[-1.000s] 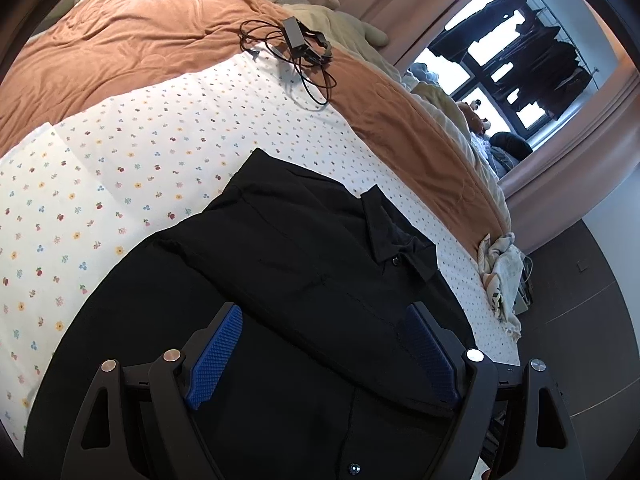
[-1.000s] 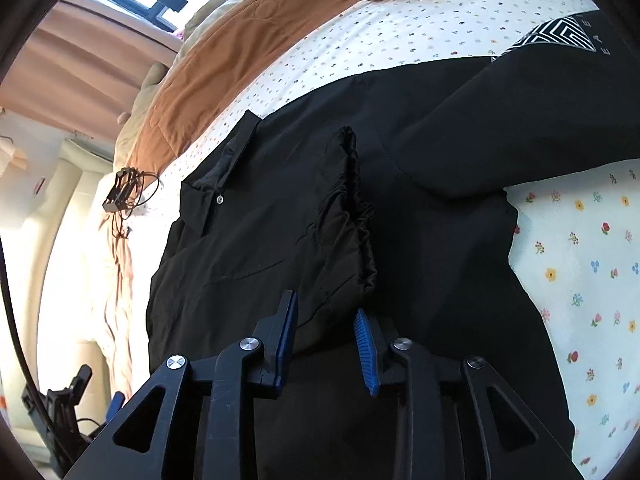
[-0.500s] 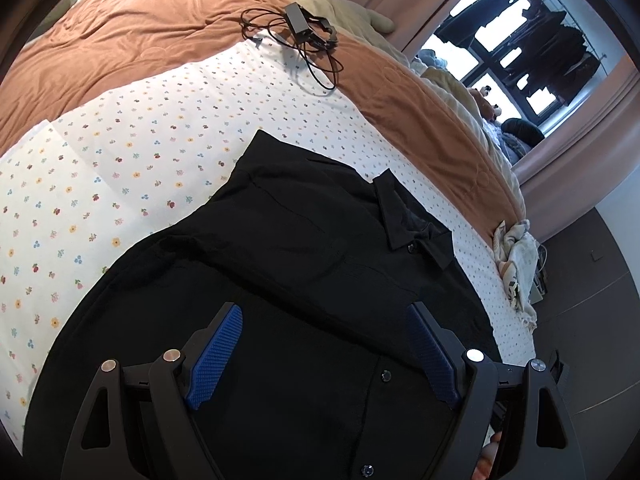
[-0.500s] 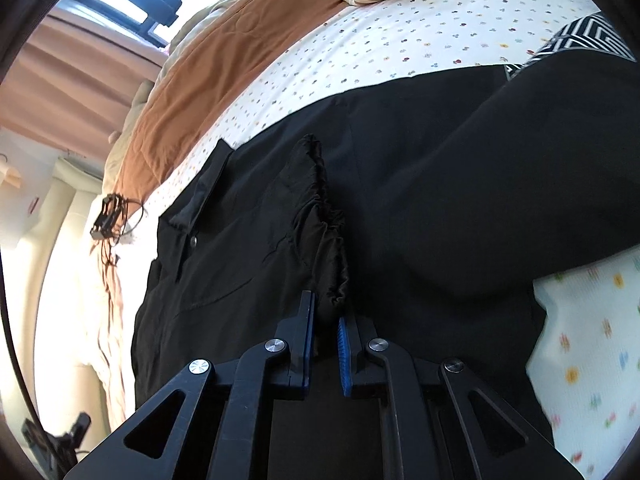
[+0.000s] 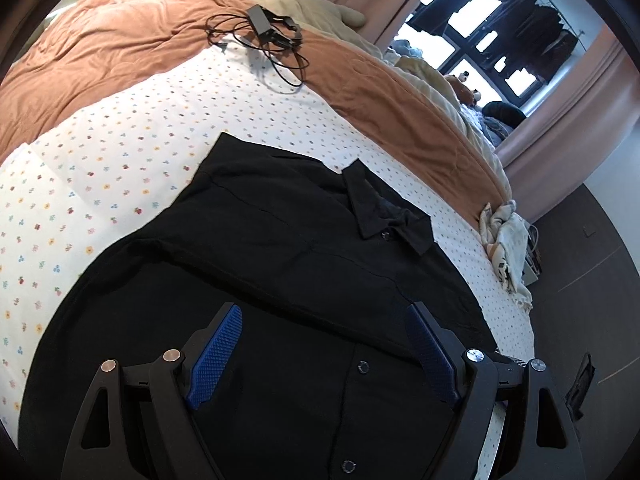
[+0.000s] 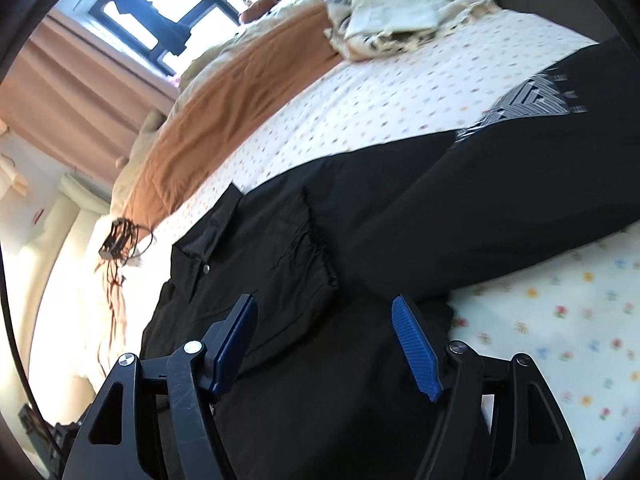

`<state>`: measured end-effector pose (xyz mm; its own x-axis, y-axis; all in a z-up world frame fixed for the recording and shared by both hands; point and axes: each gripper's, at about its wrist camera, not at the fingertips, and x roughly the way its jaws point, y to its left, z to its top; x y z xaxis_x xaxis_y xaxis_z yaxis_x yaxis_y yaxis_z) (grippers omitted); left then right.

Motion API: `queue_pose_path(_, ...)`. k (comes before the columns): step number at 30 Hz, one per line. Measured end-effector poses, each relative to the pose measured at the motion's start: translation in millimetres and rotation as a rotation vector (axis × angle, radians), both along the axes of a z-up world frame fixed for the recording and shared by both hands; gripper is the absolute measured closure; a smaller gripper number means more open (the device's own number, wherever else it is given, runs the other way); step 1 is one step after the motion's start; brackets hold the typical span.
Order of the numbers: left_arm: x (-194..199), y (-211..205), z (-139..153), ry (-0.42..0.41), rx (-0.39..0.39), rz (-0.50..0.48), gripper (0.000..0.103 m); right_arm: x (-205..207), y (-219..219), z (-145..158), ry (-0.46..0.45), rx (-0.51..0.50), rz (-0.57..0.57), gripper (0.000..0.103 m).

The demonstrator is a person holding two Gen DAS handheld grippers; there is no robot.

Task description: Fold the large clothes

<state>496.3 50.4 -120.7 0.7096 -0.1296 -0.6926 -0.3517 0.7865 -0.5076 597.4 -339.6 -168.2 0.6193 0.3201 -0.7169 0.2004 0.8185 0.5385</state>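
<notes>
A black button-up shirt (image 5: 280,264) lies spread on the flowered bedsheet (image 5: 120,152), collar (image 5: 384,216) toward the far right. My left gripper (image 5: 324,344) is open and empty just above its front placket. In the right wrist view the same shirt (image 6: 280,280) shows with a sleeve cuff (image 6: 308,248) folded onto the chest. My right gripper (image 6: 324,340) is open and empty, just behind that cuff. A second black garment with a grey-white print (image 6: 532,96) lies to the right, partly over the shirt.
A brown blanket (image 5: 120,40) covers the far side of the bed, with a black charger and tangled cable (image 5: 264,36) on it. A crumpled pale cloth (image 5: 508,240) sits at the bed's edge. Dark floor (image 5: 580,280) lies beyond; window and curtains behind.
My right gripper was shut on the sleeve cuff half a second ago; it has opened and let the cuff drop onto the shirt's chest. My left gripper stayed open and shifted slightly.
</notes>
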Motion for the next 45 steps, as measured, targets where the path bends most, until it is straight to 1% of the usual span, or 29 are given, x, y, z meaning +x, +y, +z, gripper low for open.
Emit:
queue_pose_path(4, 5, -13, 1, -0.008, -0.004, -0.046, 0.019, -20, -25, 4, -0.009, -0.012, -0.086, 0.033)
queue_pose_path(6, 5, -19, 3, -0.011, 0.009, -0.061, 0.019, -30, -42, 3, -0.009, -0.008, -0.141, 0.033)
queue_pose_path(10, 4, -25, 5, -0.024, 0.029, -0.061, 0.019, -47, -76, 3, -0.021, -0.012, -0.264, 0.033)
queue_pose_path(14, 6, -27, 0, -0.007, 0.03, -0.066, 0.019, -64, -114, 1, -0.042, 0.008, -0.413, 0.033)
queue_pose_path(17, 6, -26, -6, 0.01, 0.029, -0.05, 0.019, -70, -137, 0, -0.065, 0.017, -0.489, 0.033)
queue_pose_path(21, 5, -26, -6, 0.008, 0.033, -0.038, 0.019, -84, -168, -2, -0.098, 0.01, -0.624, 0.033)
queue_pose_path(23, 4, -26, -6, 0.008, 0.047, -0.036, 0.019, -89, -178, -3, -0.118, 0.022, -0.655, 0.043)
queue_pose_path(24, 4, -27, -6, 0.008, 0.049, -0.034, 0.019, -90, -182, -4, -0.139, 0.033, -0.662, 0.046)
queue_pose_path(25, 5, -27, -7, 0.009, 0.049, -0.034, 0.019, -91, -186, -5, -0.152, 0.039, -0.665, 0.054)
queue_pose_path(26, 5, -27, -7, 0.01, 0.047, -0.036, 0.019, -91, -188, -5, -0.16, 0.044, -0.666, 0.069)
queue_pose_path(27, 6, -28, -8, 0.013, 0.047, -0.039, 0.019, -91, -192, -6, -0.167, 0.054, -0.667, 0.075)
queue_pose_path(28, 6, -28, -9, 0.015, 0.048, -0.039, 0.019, -92, -196, -8, -0.174, 0.065, -0.672, 0.085)
queue_pose_path(29, 6, -28, -9, 0.019, 0.052, -0.037, 0.019, -93, -199, -10, -0.185, 0.081, -0.674, 0.092)
queue_pose_path(31, 6, -28, -10, 0.022, 0.055, -0.035, 0.019, -91, -203, -11, -0.204, 0.106, -0.658, 0.096)
queue_pose_path(33, 6, -27, -10, 0.022, 0.052, -0.032, 0.019, -89, -197, -5, -0.228, 0.099, -0.631, 0.097)
queue_pose_path(40, 4, -24, -9, 0.015, 0.044, -0.027, 0.019, -82, -149, 48, -0.401, 0.063, -0.434, 0.099)
queue_pose_path(42, 3, -22, -9, 0.013, 0.035, -0.024, 0.019, -77, -132, 60, -0.431, 0.06, -0.377, 0.099)
queue_pose_path(45, 3, -20, -7, 0.009, 0.026, -0.022, 0.019, -68, -105, 80, -0.48, 0.082, -0.282, 0.099)
